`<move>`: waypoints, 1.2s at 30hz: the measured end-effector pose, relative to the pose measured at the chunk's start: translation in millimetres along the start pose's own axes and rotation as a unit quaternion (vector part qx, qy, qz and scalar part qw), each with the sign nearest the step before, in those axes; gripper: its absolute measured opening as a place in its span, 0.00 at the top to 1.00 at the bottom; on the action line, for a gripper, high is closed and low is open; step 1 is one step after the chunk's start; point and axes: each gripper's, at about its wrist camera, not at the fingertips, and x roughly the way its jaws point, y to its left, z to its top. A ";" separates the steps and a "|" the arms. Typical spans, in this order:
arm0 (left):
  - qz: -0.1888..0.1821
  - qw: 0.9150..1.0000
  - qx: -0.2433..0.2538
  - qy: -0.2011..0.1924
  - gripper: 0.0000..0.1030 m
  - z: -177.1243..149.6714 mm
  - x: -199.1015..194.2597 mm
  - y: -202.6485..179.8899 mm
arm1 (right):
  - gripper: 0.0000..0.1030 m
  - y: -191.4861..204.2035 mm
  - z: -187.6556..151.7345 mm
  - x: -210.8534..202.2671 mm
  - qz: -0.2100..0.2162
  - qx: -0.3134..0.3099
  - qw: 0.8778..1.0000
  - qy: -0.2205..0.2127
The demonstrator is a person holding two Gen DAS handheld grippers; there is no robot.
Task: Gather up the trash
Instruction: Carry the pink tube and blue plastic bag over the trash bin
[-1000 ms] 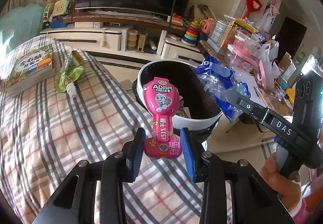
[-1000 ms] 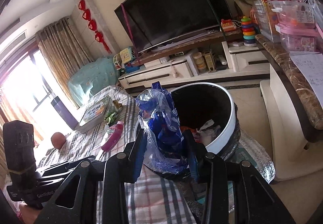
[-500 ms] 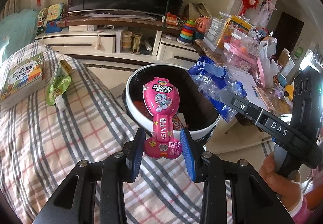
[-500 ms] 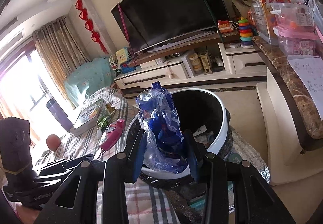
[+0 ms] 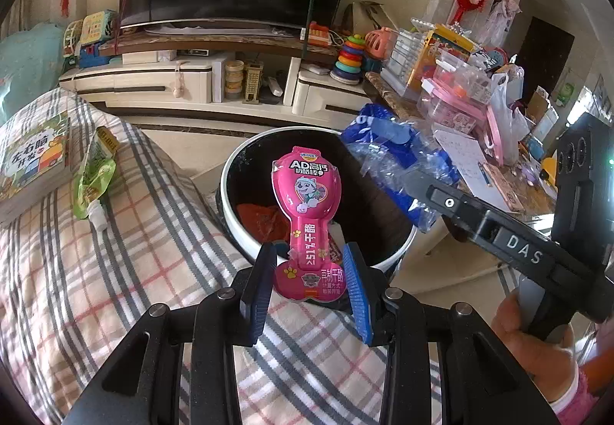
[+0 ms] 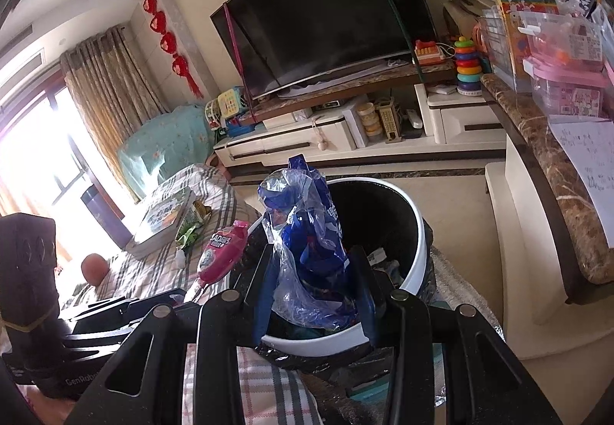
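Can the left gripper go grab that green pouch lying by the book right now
Probably not yet. The left gripper has its jaws shut on the pink snack packet, held over the trash bin. The green pouch lies in the open on the plaid cover, nothing on it, so the way looks free after the packet drops.

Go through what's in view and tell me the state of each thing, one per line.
Left gripper: shut on the pink snack pack, held upright by the bin.
Right gripper: shut on the blue plastic bag, crumpled.
Trash bin: open, lined in black, some trash inside.
Green pouch: lying on the checked cloth.
Book: closed, lying flat.
Television: off.
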 end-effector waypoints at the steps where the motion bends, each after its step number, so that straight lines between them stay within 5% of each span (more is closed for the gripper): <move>1: 0.000 1.000 0.001 0.000 0.67 1.3 1.2 -0.8 | 0.63 -0.1 0.3 1.4 -0.001 -0.002 1.000 0.003; 36: 0.009 1.000 0.003 0.028 0.67 28.9 47.6 -7.1 | 0.63 -18.0 12.0 39.2 -0.016 0.000 0.999 0.052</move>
